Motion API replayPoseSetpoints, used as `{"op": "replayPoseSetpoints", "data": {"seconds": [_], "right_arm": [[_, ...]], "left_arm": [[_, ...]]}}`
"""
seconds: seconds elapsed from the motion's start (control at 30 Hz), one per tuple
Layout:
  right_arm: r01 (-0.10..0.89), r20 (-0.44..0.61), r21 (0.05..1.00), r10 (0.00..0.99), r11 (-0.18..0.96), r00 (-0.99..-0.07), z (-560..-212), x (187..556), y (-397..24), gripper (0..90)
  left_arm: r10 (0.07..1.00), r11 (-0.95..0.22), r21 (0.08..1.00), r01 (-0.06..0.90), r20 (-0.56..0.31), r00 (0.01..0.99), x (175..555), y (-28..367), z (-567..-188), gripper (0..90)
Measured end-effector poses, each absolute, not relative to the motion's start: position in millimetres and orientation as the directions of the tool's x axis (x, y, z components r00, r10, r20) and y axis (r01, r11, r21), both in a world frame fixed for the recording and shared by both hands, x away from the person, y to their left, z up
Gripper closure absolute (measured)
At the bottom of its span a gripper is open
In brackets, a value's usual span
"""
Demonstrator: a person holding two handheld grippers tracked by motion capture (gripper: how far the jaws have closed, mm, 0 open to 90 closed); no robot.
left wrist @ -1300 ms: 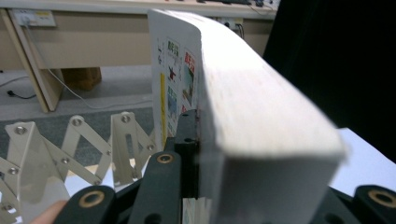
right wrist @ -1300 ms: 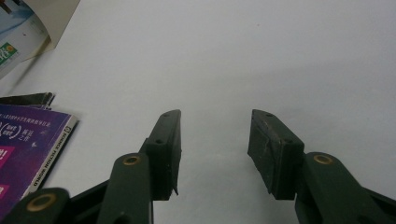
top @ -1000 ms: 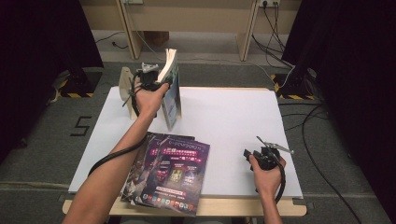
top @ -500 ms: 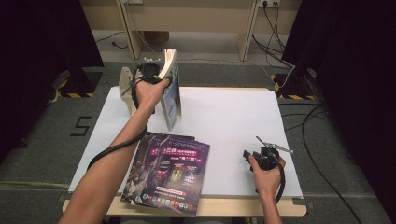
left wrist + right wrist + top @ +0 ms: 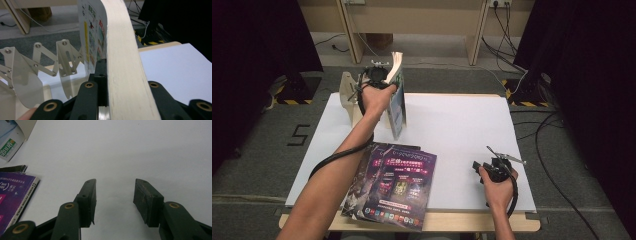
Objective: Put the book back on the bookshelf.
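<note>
A thick magazine (image 5: 396,97) stands upright on the far left of the white table (image 5: 462,130), and my left gripper (image 5: 381,76) is shut on its top edge. In the left gripper view the pale page edge (image 5: 121,65) runs up between the jaws of the left gripper (image 5: 106,82), with the printed cover (image 5: 92,37) on its left. A white folding rack (image 5: 347,95) stands just left of the magazine. My right gripper (image 5: 478,166) rests near the front right of the table, open with nothing between its fingers (image 5: 87,202).
A fanned stack of purple magazines (image 5: 394,185) lies at the front left, overhanging the table's near edge, and shows at the left in the right gripper view (image 5: 12,195). The rack's slats (image 5: 37,65) spread out left of the held magazine. Cables lie on the floor beyond.
My left hand has edged slightly farther away with the magazine, which stays upright by the rack. The right gripper has not moved.
</note>
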State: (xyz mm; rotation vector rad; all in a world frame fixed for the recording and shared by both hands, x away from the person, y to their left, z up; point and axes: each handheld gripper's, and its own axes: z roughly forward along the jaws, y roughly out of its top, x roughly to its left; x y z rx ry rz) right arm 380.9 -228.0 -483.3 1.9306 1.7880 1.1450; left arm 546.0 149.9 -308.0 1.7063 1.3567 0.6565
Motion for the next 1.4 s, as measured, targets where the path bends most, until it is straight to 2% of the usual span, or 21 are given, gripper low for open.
{"op": "replayPoseSetpoints", "data": {"seconds": [0.17, 0.33, 0.53, 0.67, 0.87, 1.0, 1.03, 1.07, 1.1, 1.33, 1.4], "right_arm": [[0.714, 0.361, 0.670, 0.930, -0.204, -0.073, -483, 381, -229, 53.2], [0.715, 0.361, 0.669, 0.930, -0.202, -0.074, -483, 381, -229, 53.2], [0.714, 0.359, 0.670, 0.930, -0.200, -0.077, -483, 381, -228, 53.2], [0.720, 0.363, 0.664, 0.929, -0.203, -0.072, -484, 381, -227, 53.2], [0.714, 0.347, 0.675, 0.934, -0.187, -0.083, -483, 381, -227, 53.1], [0.722, 0.364, 0.661, 0.929, -0.204, -0.071, -483, 381, -226, 53.1], [0.721, 0.363, 0.662, 0.929, -0.202, -0.074, -484, 381, -226, 53.0], [0.723, 0.365, 0.661, 0.928, -0.202, -0.075, -484, 381, -226, 53.0], [0.721, 0.359, 0.666, 0.930, -0.193, -0.083, -484, 381, -227, 53.0], [0.724, 0.366, 0.659, 0.928, -0.202, -0.074, -485, 382, -226, 53.0], [0.725, 0.365, 0.659, 0.928, -0.200, -0.076, -485, 382, -226, 52.9]], "left_arm": [[0.965, -0.064, 0.880, 0.472, -0.067, 0.255, 548, 149, -311, 73.8], [0.959, -0.015, 0.881, 0.472, -0.122, 0.257, 548, 143, -314, 73.5], [0.954, -0.009, 0.880, 0.474, -0.134, 0.267, 549, 139, -314, 72.1], [0.941, 0.017, 0.878, 0.479, -0.176, 0.288, 549, 140, -314, 63.8], [0.935, 0.012, 0.881, 0.473, -0.178, 0.308, 544, 142, -311, 54.4], [0.944, -0.052, 0.881, 0.471, -0.111, 0.311, 542, 140, -310, 59.6], [0.950, -0.095, 0.881, 0.463, -0.058, 0.307, 542, 139, -309, 65.0], [0.952, -0.108, 0.880, 0.463, -0.043, 0.304, 542, 138, -309, 71.3], [0.951, -0.124, 0.876, 0.466, -0.028, 0.307, 542, 138, -307, 72.6], [0.942, -0.226, 0.867, 0.444, 0.078, 0.326, 542, 129, -305, 73.0], [0.946, -0.201, 0.875, 0.441, 0.057, 0.318, 540, 127, -307, 72.9]]}}
